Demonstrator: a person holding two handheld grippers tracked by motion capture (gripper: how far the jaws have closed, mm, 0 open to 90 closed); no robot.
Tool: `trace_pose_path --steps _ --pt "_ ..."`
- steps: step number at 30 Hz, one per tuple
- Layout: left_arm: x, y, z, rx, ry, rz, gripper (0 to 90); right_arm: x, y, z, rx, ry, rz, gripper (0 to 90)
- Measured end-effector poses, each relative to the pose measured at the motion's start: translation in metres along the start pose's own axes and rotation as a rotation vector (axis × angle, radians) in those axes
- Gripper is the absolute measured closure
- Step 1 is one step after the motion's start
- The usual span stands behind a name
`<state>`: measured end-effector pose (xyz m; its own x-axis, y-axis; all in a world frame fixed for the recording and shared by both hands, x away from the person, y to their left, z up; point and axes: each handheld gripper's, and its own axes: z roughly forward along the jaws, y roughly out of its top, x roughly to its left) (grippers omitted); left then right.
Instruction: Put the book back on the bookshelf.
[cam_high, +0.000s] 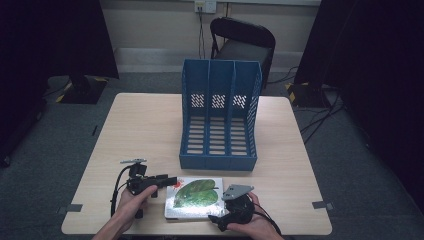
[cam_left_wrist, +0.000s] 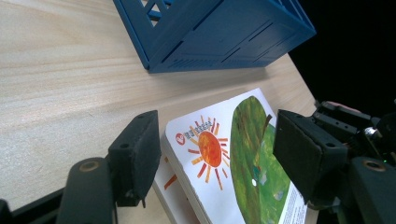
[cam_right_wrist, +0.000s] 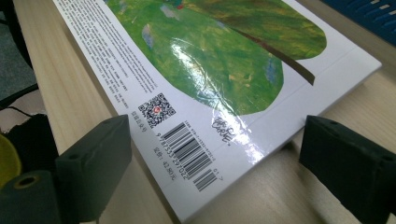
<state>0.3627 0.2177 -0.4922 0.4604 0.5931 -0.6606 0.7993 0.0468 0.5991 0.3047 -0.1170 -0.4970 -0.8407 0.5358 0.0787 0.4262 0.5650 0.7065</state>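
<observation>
A picture book (cam_high: 194, 198) with a green leaf on its white cover lies flat near the table's front edge. My left gripper (cam_high: 167, 181) is at the book's left edge, open. In the left gripper view its jaws stand either side of the book's corner (cam_left_wrist: 219, 154) with the orange sun, and a second white layer (cam_left_wrist: 173, 183) shows beneath. My right gripper (cam_high: 220, 219) is at the book's front right corner, open. Its jaws straddle the barcode corner (cam_right_wrist: 191, 154) without touching it. The blue three-slot file holder (cam_high: 220, 117) stands behind the book.
The wooden table (cam_high: 145, 130) has bare room left of the file holder. A black chair (cam_high: 245, 42) stands beyond the far edge, with dark stands and cables on the floor at both sides. My right gripper (cam_left_wrist: 355, 126) appears at the right of the left gripper view.
</observation>
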Motion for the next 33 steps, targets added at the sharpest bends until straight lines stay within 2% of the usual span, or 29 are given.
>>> trace_pose_path --steps 3,9,10,11,13,14,16,20,23,26,27,31,33 --pt "0.000 0.000 0.001 0.006 0.007 0.011 31.4 0.001 0.000 0.000 0.002 -0.004 -0.003 7.9" --pt "0.000 0.001 0.000 0.005 -0.003 0.003 31.4 0.000 0.000 0.000 0.003 -0.001 -0.002 7.9" --pt "0.001 0.001 -0.001 0.004 -0.010 0.007 32.1 0.000 -0.001 0.000 0.005 -0.001 -0.003 8.1" --pt "0.000 0.002 0.000 0.006 -0.042 0.013 36.8 0.000 -0.001 0.001 0.014 -0.010 -0.006 7.8" --pt "-0.002 0.002 0.001 0.014 -0.044 0.021 36.0 0.000 -0.001 0.001 0.014 -0.008 -0.004 7.8" --pt "-0.003 0.002 0.002 0.028 -0.042 0.035 36.0 0.000 -0.001 0.001 0.013 -0.009 -0.004 7.8" --pt "-0.004 0.002 0.003 0.029 -0.006 0.056 35.4 0.000 -0.001 0.001 0.013 -0.007 -0.004 7.9" --pt "0.003 0.005 0.004 0.030 0.043 0.060 30.6 0.000 -0.001 0.001 0.015 -0.005 -0.003 7.9" --pt "0.009 0.007 0.009 0.057 0.096 0.088 29.4 -0.001 0.000 0.001 0.016 -0.001 0.001 8.5" --pt "0.009 0.007 0.012 0.071 0.091 0.097 30.9 -0.001 0.000 0.000 0.016 0.003 0.001 9.5" --pt "0.008 0.006 0.013 0.082 0.083 0.112 31.5 -0.001 0.000 0.000 0.017 0.004 0.002 9.7" --pt "0.005 0.005 0.015 0.095 0.057 0.125 34.3 -0.001 -0.001 -0.001 0.024 0.004 0.000 10.2" --pt "0.005 0.005 0.015 0.095 0.062 0.127 34.0 0.000 -0.001 -0.002 0.025 0.006 -0.006 11.3"
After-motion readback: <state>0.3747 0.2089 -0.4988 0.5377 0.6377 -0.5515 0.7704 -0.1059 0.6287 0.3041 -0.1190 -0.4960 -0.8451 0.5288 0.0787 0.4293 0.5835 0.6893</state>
